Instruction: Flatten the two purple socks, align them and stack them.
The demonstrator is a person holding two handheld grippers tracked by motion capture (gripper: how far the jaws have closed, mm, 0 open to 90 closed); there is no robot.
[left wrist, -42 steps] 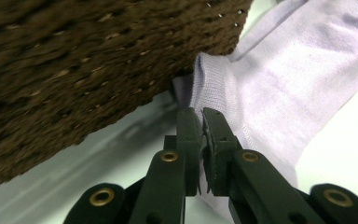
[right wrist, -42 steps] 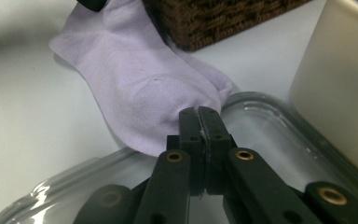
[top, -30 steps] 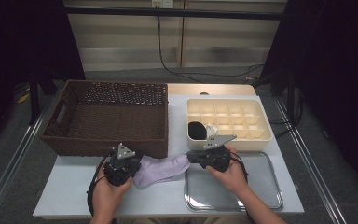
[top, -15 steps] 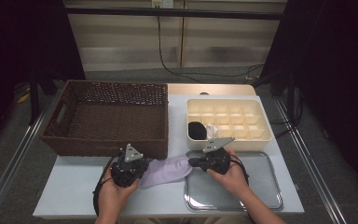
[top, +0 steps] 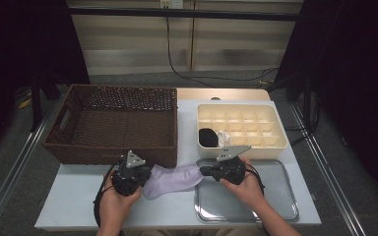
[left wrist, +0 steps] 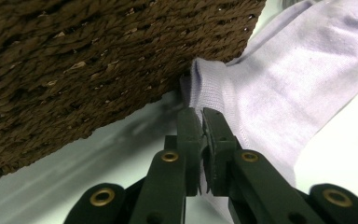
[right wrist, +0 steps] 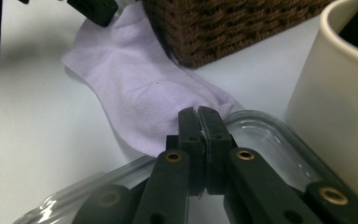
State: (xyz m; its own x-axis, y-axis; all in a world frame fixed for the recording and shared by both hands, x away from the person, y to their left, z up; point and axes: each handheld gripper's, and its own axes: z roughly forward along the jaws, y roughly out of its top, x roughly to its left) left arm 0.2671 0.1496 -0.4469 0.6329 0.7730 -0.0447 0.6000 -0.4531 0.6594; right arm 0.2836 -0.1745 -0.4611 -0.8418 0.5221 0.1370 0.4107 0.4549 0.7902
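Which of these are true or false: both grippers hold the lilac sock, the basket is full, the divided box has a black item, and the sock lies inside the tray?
1. Both the left gripper and right gripper are shut on the lilac sock. True.
2. The wicker basket is full. False: nothing shows inside it.
3. The divided box holds a black item. True.
4. The sock lies inside the clear tray. False: it lies on the table beside it, its tip at the rim.

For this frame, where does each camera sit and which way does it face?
High view: above the person's side, looking forward and down at the table; forearms and both hands show.
Left gripper view: on the left gripper, facing the sock and basket.
Right gripper view: on the right gripper, facing sock, tray.
All share the sock.
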